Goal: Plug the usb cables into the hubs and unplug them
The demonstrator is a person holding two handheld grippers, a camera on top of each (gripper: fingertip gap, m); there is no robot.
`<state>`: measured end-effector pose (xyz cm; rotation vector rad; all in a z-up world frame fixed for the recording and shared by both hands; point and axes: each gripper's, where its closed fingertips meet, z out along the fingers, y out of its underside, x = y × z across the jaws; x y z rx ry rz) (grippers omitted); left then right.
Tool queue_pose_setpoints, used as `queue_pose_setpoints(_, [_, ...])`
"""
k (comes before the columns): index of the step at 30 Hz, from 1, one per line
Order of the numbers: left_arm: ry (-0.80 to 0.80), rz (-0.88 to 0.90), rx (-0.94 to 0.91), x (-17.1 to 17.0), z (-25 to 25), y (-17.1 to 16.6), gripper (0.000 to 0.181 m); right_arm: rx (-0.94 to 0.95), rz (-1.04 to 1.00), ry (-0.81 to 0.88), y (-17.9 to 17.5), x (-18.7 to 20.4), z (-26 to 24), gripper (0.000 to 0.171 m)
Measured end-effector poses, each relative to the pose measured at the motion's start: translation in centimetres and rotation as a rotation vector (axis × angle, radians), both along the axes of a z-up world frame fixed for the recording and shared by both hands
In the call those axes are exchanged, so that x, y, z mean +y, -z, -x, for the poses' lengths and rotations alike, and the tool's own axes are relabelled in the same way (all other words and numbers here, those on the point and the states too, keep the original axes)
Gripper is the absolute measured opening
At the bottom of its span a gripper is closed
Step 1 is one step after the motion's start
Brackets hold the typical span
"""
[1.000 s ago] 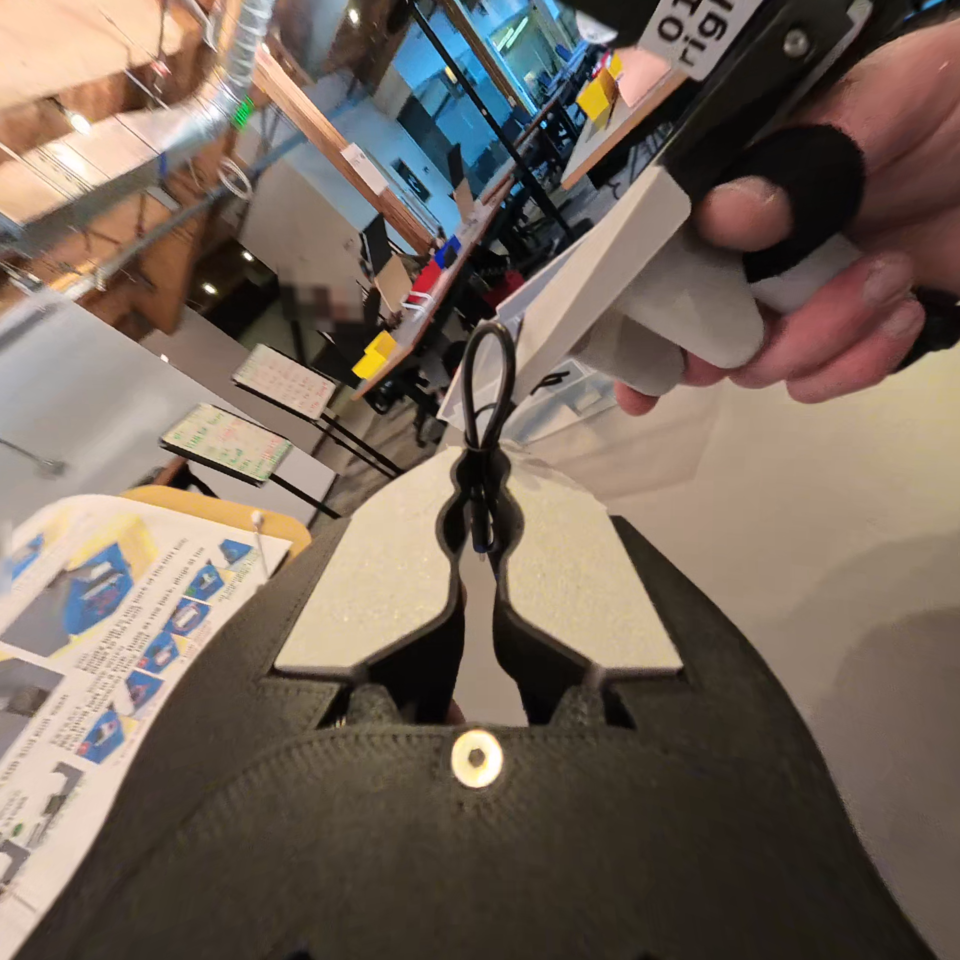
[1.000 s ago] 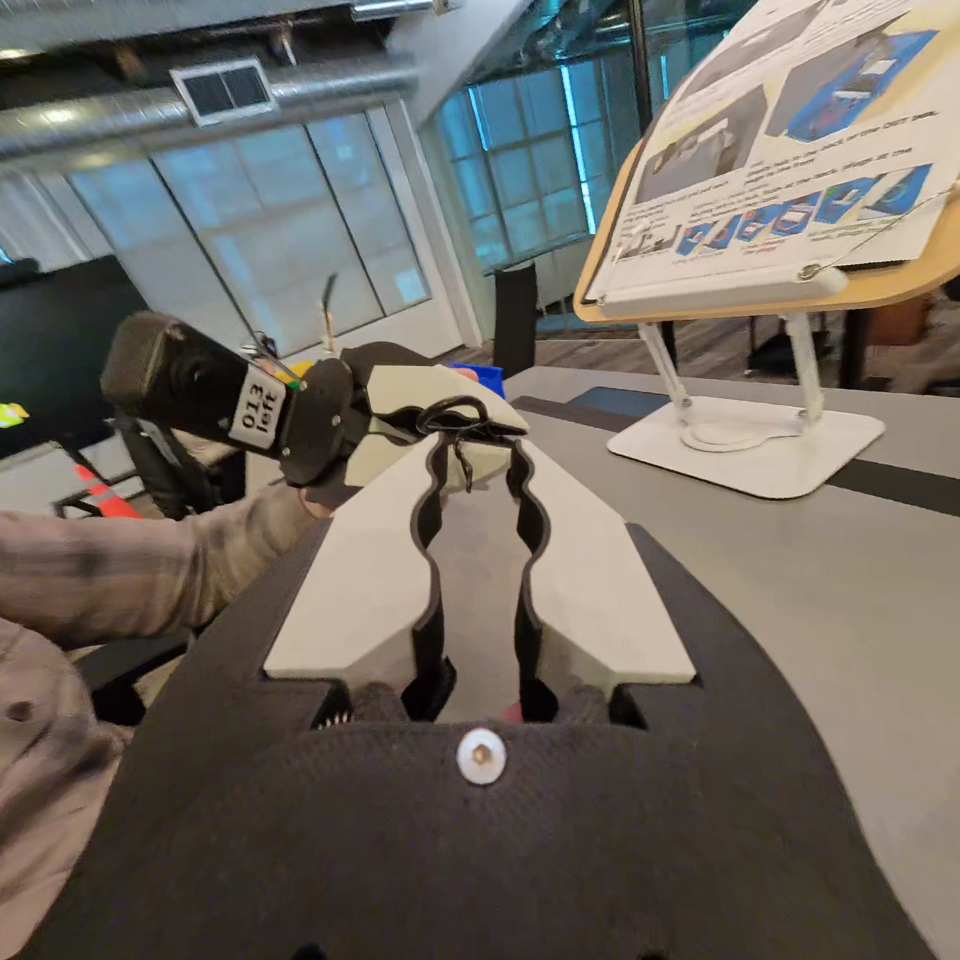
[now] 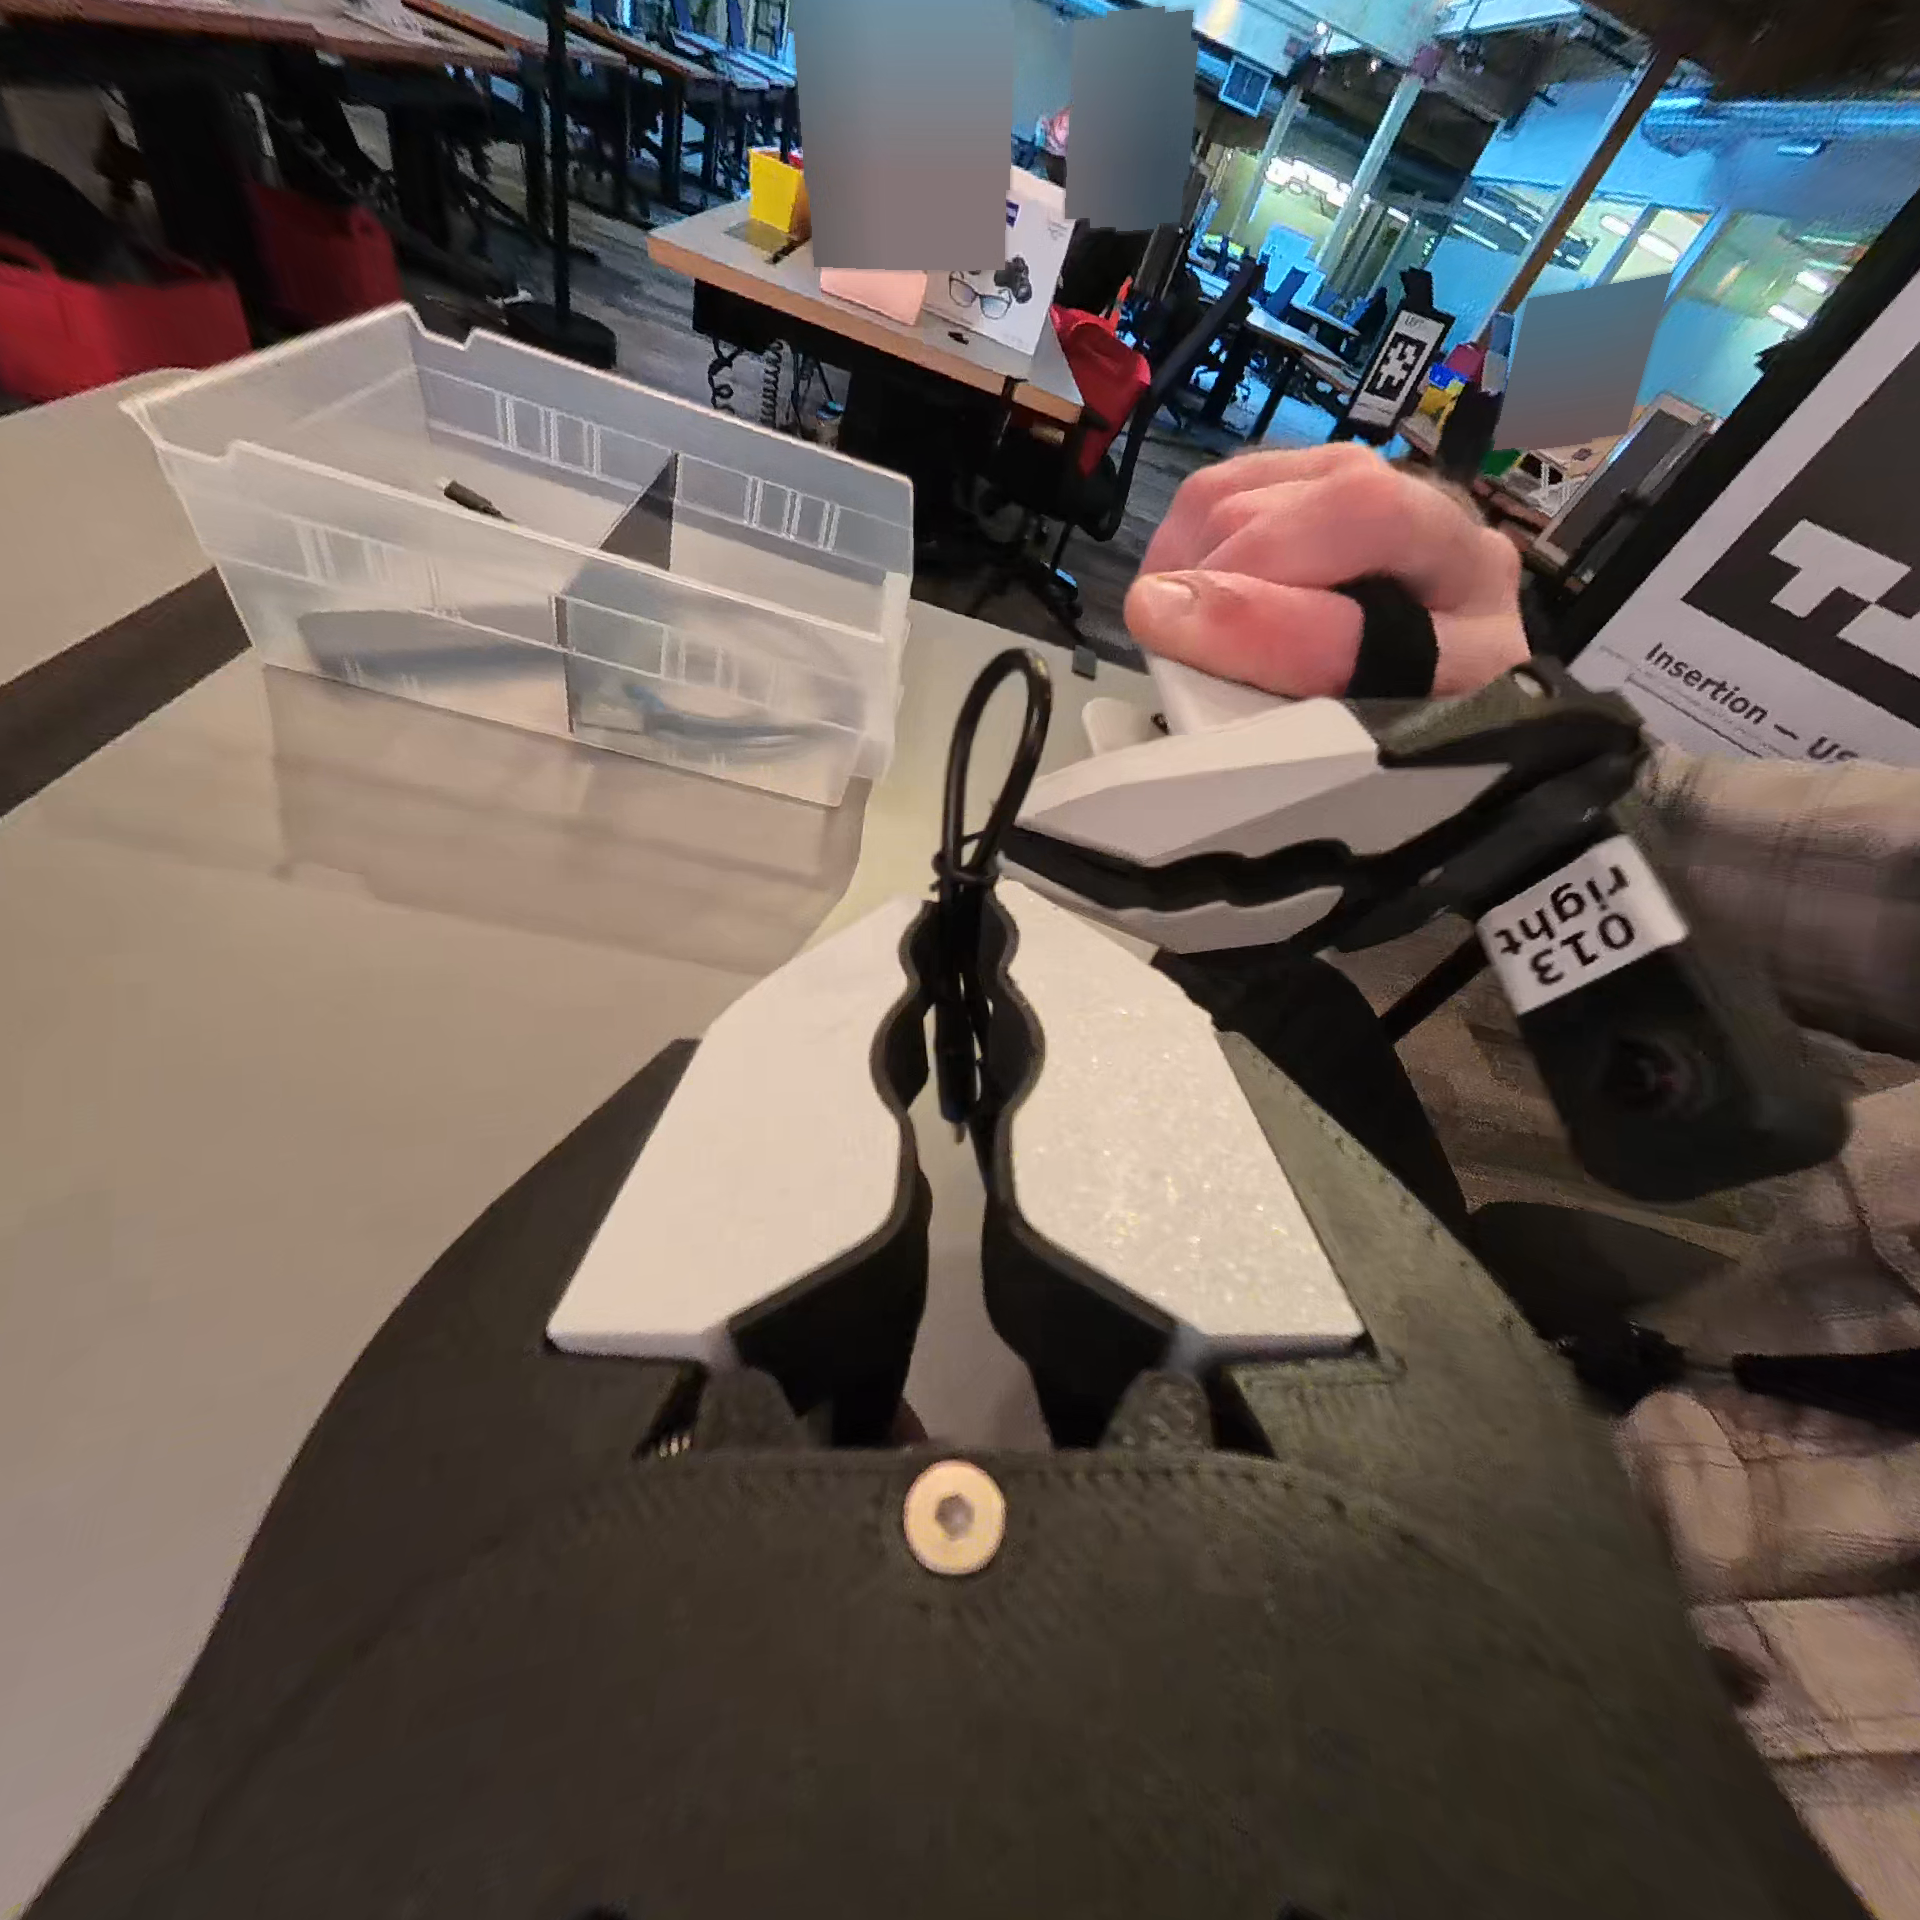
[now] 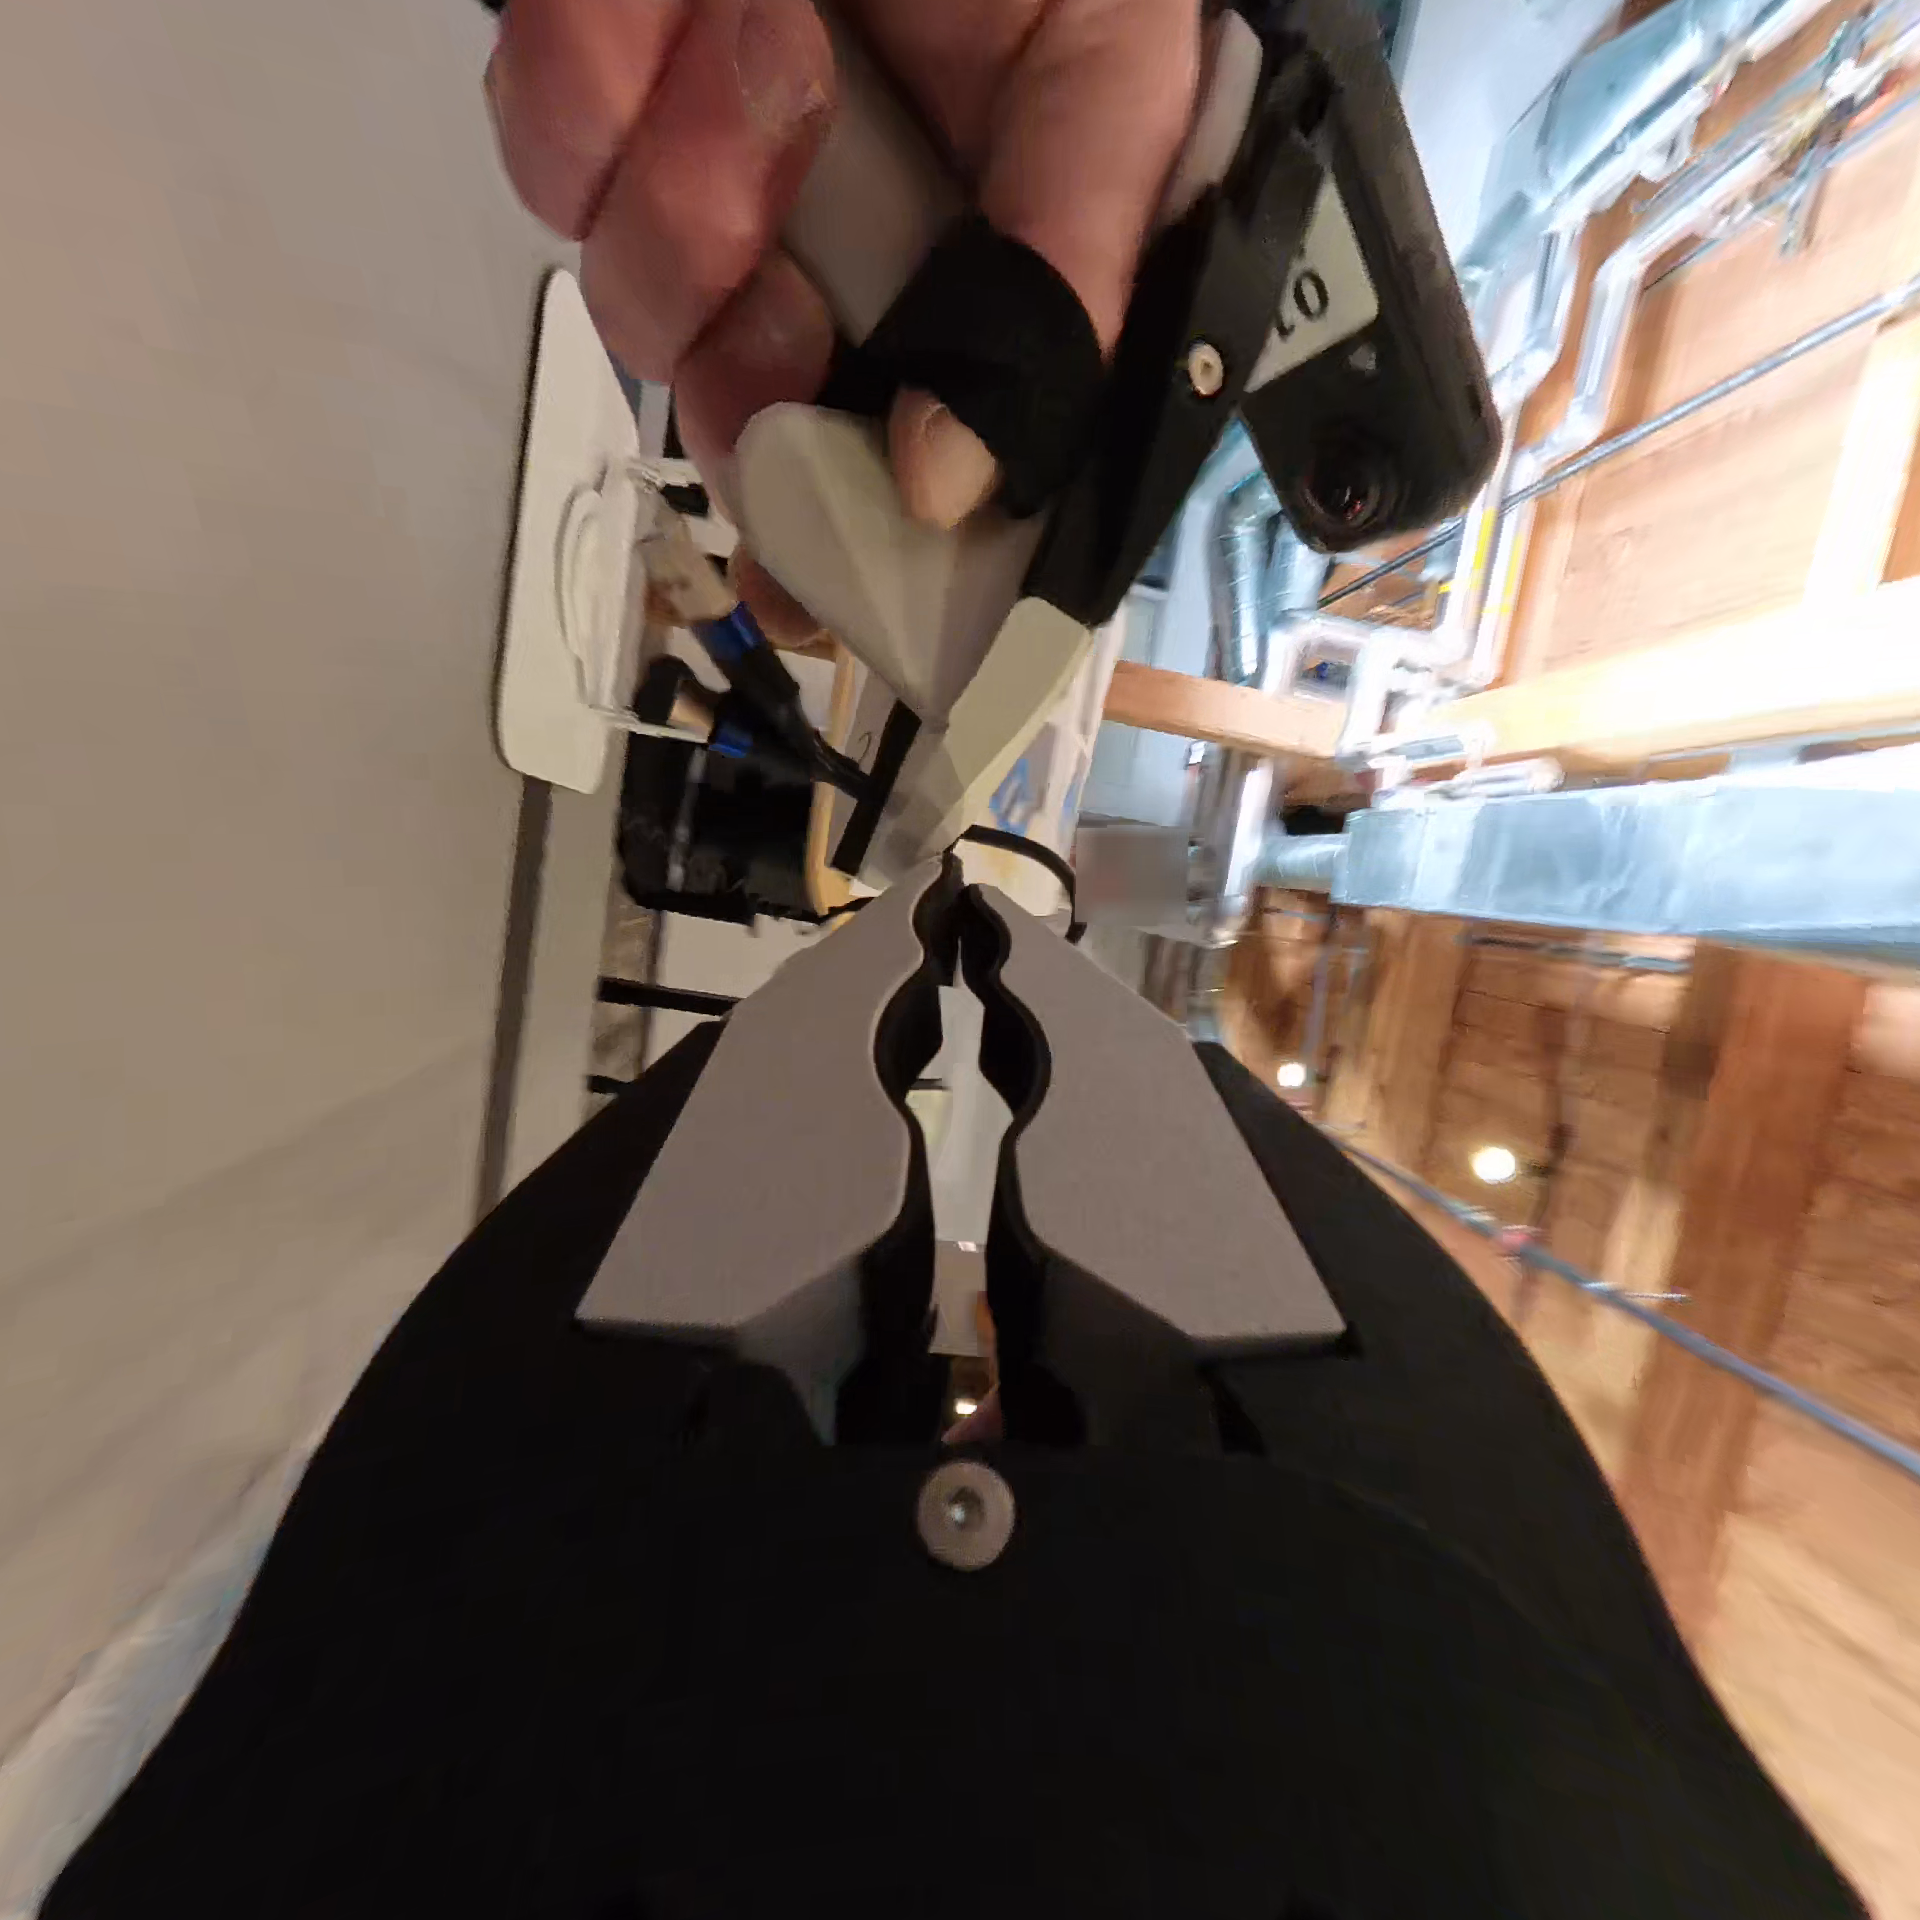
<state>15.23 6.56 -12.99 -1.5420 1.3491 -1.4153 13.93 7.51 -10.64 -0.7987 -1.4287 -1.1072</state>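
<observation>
1. Left wrist view: the left gripper (image 3: 961,935) is closed on a thin black cable (image 3: 977,831) — its loop stands above the fingertips.
2. The right gripper (image 3: 1023,842) comes in from the right, tips meeting the cable; nearly shut.
3. A clear plastic bin (image 3: 499,540) sits on the table (image 3: 312,1039) behind.
4. Right wrist view: the right gripper's tips pinch the cable beside the left's.

Bin (image 3: 540,582) on table (image 3: 312,987), left of cable (image 3: 997,748).
</observation>
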Motion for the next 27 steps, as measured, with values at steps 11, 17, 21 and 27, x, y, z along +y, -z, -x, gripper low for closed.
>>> queue_pose_setpoints(11, [-0.063, -0.348, -0.081, 0.3, 0.5, -2.0, 0.005, 1.193, 0.825, -0.232, -2.0, -1.5, -0.4, 0.023])
queue_pose_setpoints(17, [-0.041, -0.436, -0.135, -0.9, 0.5, -2.8, 0.006, 1.510, 1.132, -0.399, -1.8, -1.5, 0.1, 0.010])
queue_pose_setpoints(21, [-0.035, -0.459, -0.148, -1.0, 0.6, -3.0, 0.006, 1.586, 1.196, -0.477, -2.1, -1.6, 0.5, 0.003])
queue_pose_setpoints(27, [-0.049, -0.396, -0.120, -0.8, 0.5, -2.9, 0.006, 1.443, 0.972, -0.375, -1.8, -1.1, 0.1, 0.000])
